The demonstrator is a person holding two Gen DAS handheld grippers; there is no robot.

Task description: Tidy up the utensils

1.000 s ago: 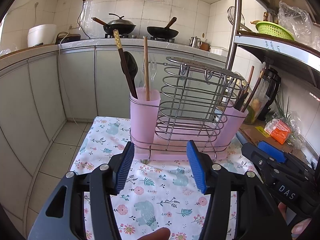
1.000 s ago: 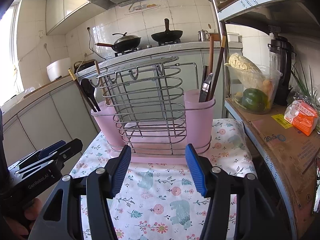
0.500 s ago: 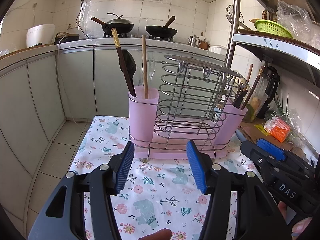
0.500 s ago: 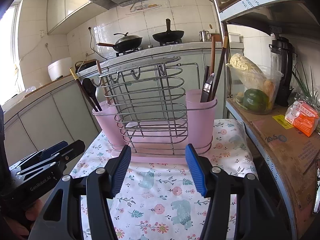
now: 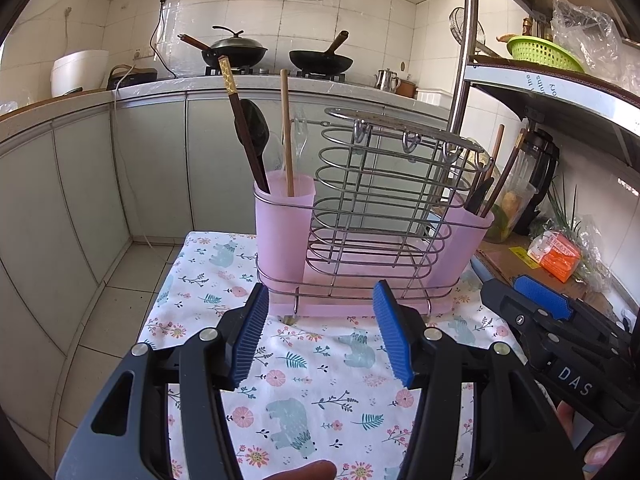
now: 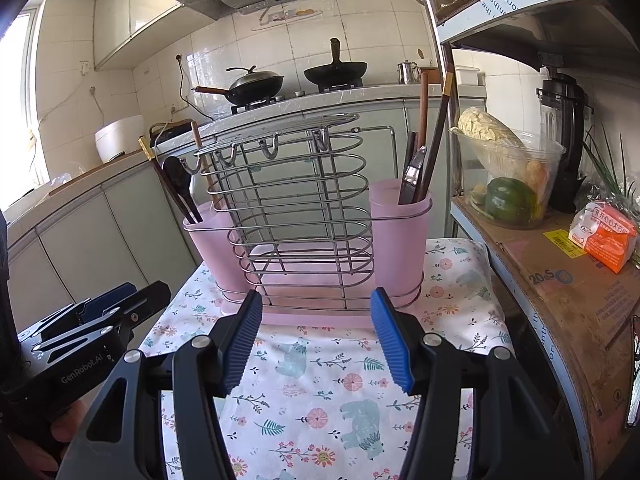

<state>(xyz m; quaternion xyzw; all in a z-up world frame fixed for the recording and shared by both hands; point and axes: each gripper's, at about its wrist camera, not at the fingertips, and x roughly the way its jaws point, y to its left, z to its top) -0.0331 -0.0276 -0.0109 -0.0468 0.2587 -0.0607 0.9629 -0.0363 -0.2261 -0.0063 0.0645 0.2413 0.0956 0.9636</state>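
A wire utensil rack (image 5: 376, 208) (image 6: 292, 208) with a pink base stands on a floral cloth (image 5: 304, 364) (image 6: 320, 392). Its left pink cup (image 5: 282, 216) (image 6: 212, 240) holds dark chopsticks (image 5: 242, 120), a black spoon (image 5: 256, 128) and a wooden stick (image 5: 286, 132). Its right pink cup (image 5: 464, 240) (image 6: 400, 236) holds dark utensils (image 6: 416, 172) and chopsticks (image 6: 438, 132). My left gripper (image 5: 318, 336) is open and empty, just short of the rack. My right gripper (image 6: 314, 340) hovers before it too, open and empty.
A metal shelf on the right carries a plastic tub of vegetables (image 6: 508, 184), a blender (image 6: 568, 136), an orange packet (image 6: 608, 236) and cardboard (image 6: 568, 300). Grey cabinets and a counter with two woks (image 5: 240, 52) run behind. Tiled floor (image 5: 128, 292) drops off left of the table.
Both views have shifted very slightly; the rack sits a touch lower in the left view. Grippers and utensils are otherwise as before.
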